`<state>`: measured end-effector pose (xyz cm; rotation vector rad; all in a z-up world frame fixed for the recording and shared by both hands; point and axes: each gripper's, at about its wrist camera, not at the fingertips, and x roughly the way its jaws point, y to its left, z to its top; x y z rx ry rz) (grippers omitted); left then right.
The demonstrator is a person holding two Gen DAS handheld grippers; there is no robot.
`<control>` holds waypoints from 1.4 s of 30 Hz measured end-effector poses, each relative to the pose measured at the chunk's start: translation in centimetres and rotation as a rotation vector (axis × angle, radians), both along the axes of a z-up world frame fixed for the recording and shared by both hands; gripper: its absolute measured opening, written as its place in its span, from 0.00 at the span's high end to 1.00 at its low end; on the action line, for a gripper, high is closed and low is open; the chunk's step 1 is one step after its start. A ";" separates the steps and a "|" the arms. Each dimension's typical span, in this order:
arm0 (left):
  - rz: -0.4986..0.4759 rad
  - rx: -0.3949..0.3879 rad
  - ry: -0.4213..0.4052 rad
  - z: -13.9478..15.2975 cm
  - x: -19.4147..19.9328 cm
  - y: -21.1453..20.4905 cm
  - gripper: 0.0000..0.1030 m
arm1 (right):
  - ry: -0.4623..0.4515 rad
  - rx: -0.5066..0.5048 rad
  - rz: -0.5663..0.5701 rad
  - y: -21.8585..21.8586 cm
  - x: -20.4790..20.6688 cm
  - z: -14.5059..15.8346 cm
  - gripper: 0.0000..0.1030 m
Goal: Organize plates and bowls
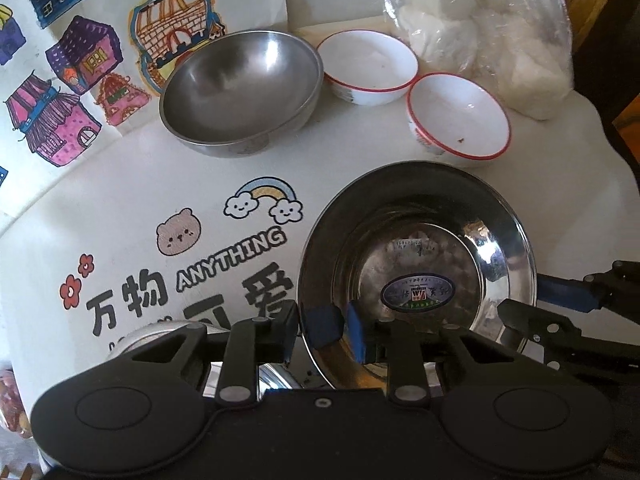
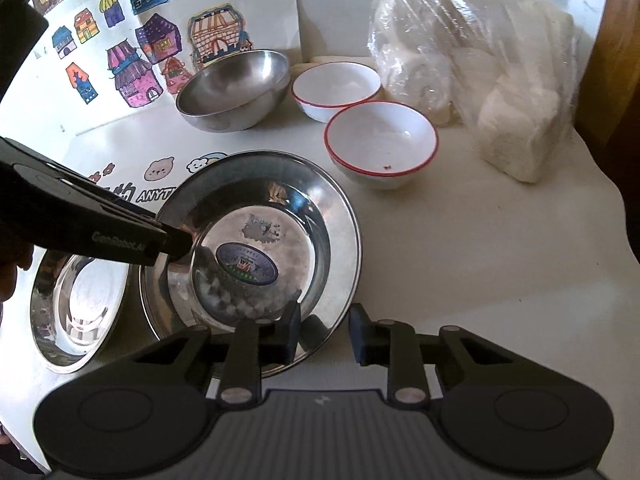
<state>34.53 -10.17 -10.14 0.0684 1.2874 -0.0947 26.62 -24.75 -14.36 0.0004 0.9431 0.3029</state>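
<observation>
1. Barely started, I'd say. Nothing is stacked yet: the steel bowl (image 1: pixel 240 92) sits alone at the back of the table (image 2: pixel 480 280). The far red-rimmed bowl (image 1: pixel 368 64) and the near red-rimmed bowl (image 1: pixel 460 116) stand side by side next to it, not nested
2. The plates aren't together either. The labelled steel plate (image 2: pixel 280 208) is at the front of the table, and the second steel plate (image 2: pixel 80 312) lies just to its left. Their rims are close, but I can't tell if they touch
3. So what's left is basically everything: plate onto plate, the two red-rimmed bowls into each other, and the steel bowl sorted somewhere
4. The left tongs (image 1: pixel 320 332) are set narrow, with the near-left rim of the labelled plate between the blue pads. One finger is outside the plate and one inside, so it looks like a pinch on the rim
5. The right tongs (image 2: pixel 324 336) are narrow too and straddle the near-right rim of the same plate, so both pairs seem to grip it. From here I can't tell if the plate is off the table yet
6. The bag of white buns (image 1: pixel 500 40) in the back corner is just sitting there, nobody's touching it
</observation>
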 end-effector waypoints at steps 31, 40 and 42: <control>0.151 -0.061 -0.105 5.1 -4.5 7.4 0.77 | -0.094 -0.013 0.033 5.1 -2.9 4.0 0.76; 0.244 -0.050 -0.092 5.2 -7.9 12.5 0.77 | -0.097 -0.014 0.159 10.2 -3.3 4.7 0.76; 0.260 -0.048 -0.084 5.0 -8.5 13.4 0.77 | -0.090 -0.013 0.181 11.2 -3.5 4.6 0.76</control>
